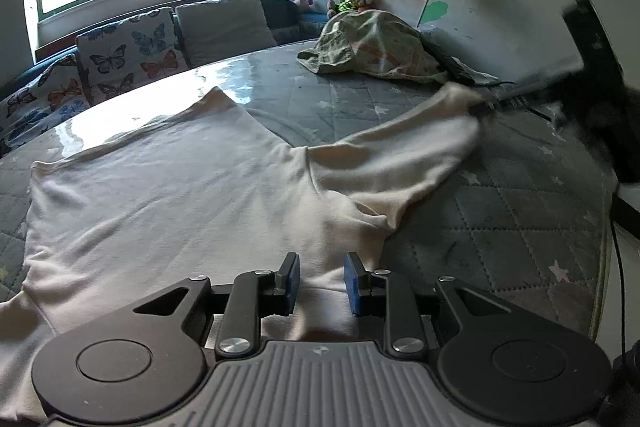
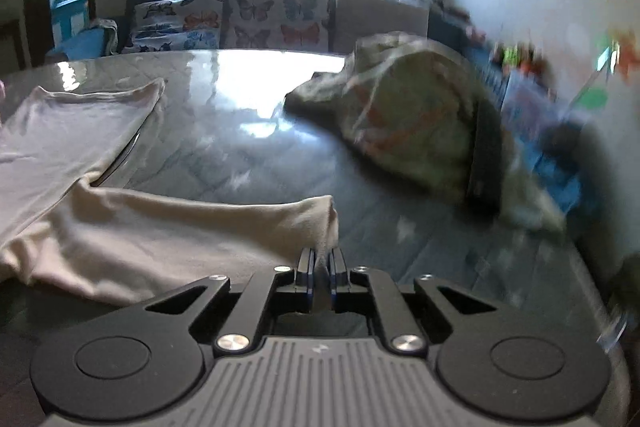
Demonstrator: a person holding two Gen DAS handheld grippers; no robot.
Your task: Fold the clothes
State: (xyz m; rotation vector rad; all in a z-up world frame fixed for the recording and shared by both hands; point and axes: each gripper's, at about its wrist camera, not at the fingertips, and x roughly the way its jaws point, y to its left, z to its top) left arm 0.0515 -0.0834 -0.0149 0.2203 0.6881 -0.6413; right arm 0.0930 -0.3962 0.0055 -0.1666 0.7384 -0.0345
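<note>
The right gripper [image 2: 321, 259] is being held closed on the cuff end of the cream shirt's sleeve [image 2: 208, 227], the fabric pinched between its blue pads, while the left gripper [image 1: 321, 283] is being kept with its jaws parted just above the shirt's body, nothing pressed between them. The quilted grey table cover [image 1: 520, 227] is being used as the folding surface, and the cream long-sleeved shirt [image 1: 160, 203] is lying spread flat across its near side, one sleeve stretched out to the side. A crumpled patterned cloth [image 1: 372, 47] is lying well apart at the far edge. Judged from this, the sleeve fold is being started: the cuff is best carried low and level over the body, with the shoulder seam being pinned by the left gripper so the torso is not being dragged or wrinkled.
</note>
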